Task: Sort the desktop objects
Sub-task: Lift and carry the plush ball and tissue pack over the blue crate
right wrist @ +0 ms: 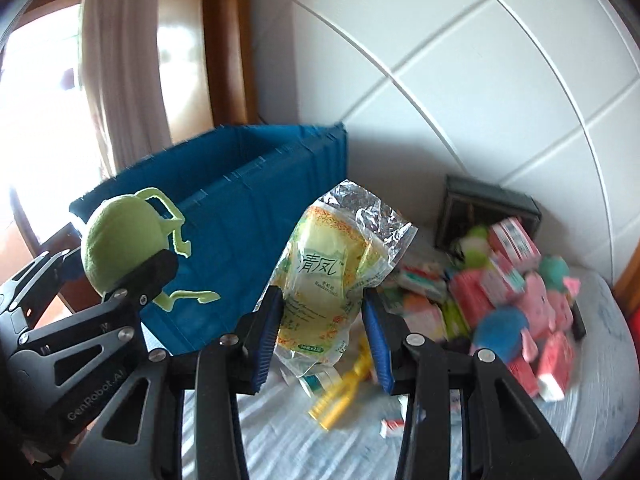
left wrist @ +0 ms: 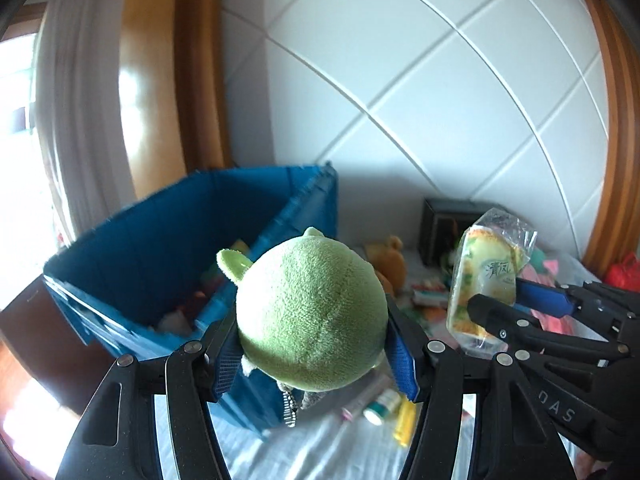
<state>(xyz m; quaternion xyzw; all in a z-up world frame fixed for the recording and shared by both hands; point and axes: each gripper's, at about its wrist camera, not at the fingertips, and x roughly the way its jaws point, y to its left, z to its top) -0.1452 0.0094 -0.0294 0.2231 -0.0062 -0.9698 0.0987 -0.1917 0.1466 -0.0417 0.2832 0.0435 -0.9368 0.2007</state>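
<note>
The blue crate (left wrist: 168,240) stands at the left on the white-covered surface (right wrist: 280,432), a heap of pink boxes and plush toys (right wrist: 516,300) well to its right. My left gripper (left wrist: 316,356) clamps the round green plush (left wrist: 312,312) just beside the crate's near wall. My right gripper (right wrist: 324,320) pinches a yellow tissue pack (right wrist: 324,280), raised above a yellow bottle (right wrist: 340,392).

A home bedroom is showing: a sheeted bed (right wrist: 280,432) heaped with toys (right wrist: 520,300), a padded headboard (left wrist: 420,80), a curtain (left wrist: 68,100) hanging by a wooden-framed window (left wrist: 16,80)
</note>
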